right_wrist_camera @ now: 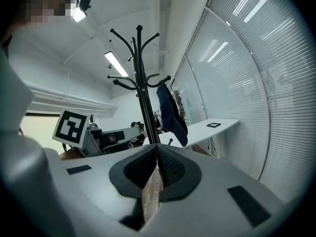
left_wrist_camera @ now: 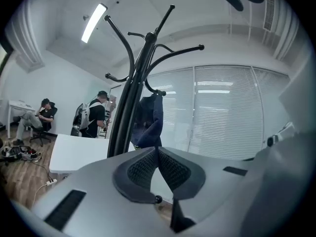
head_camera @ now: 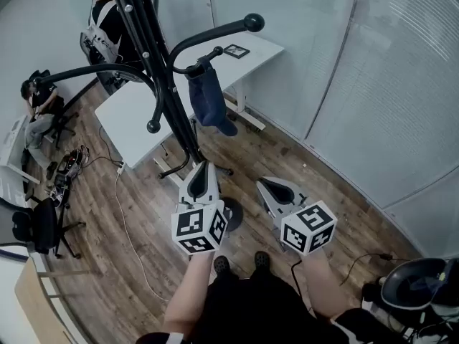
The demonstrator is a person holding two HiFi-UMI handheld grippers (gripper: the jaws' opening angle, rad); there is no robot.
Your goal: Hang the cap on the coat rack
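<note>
A navy cap hangs from a hook arm of the black coat rack, brim pointing down. Both grippers are held low in front of the rack, below the cap and apart from it. My left gripper is shut, its pads meeting at the tips with nothing between them. My right gripper is shut and holds nothing too. In the left gripper view the cap hangs beside the rack pole, just beyond the jaws. In the right gripper view the cap and rack stand further off, past the jaws.
A white desk stands behind the rack, with a marker card on it. A seated person and a person with a backpack are at the far left. Floor cables, an office chair, a glass wall with blinds, a black bin.
</note>
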